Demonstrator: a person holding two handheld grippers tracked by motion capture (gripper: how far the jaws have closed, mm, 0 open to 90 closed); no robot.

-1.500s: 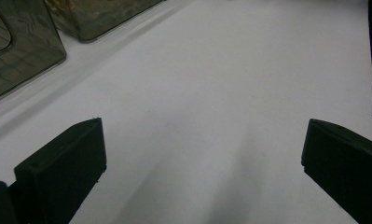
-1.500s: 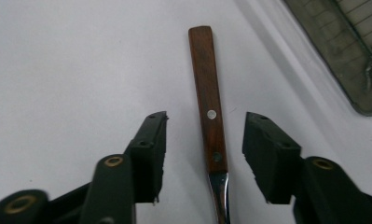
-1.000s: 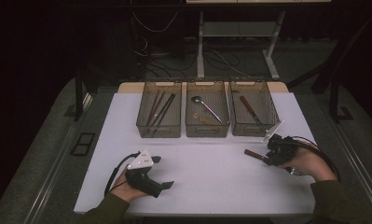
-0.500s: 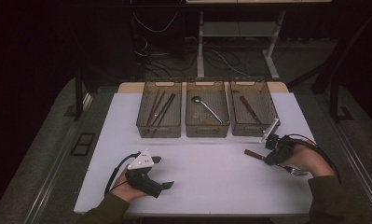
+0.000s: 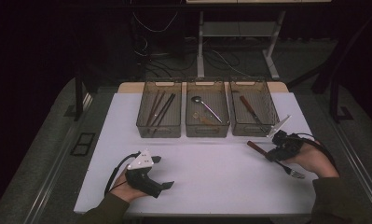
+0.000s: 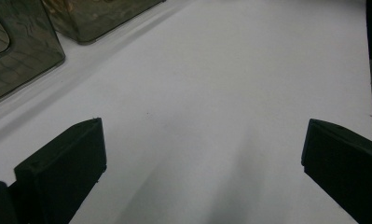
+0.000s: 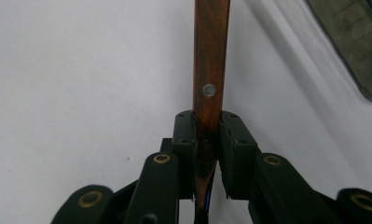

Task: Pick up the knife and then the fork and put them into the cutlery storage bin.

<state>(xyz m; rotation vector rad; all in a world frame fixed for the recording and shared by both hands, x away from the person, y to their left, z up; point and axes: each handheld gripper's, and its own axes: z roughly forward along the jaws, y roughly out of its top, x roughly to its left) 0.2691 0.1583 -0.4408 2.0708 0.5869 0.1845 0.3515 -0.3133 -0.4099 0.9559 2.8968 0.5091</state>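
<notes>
Closing over the last second, the right gripper (image 5: 278, 150) now has its jaws pinched on the fork (image 7: 210, 79) at the wooden handle, at the right of the high view just below the right bin (image 5: 253, 112). So the grasp looks made (lifting seems next). Its handle is brown, riveted wood; metal tines trail lower right. The left gripper (image 5: 167, 172) rests wide open, holding nothing, on the smooth white table (image 5: 211, 172).
</notes>
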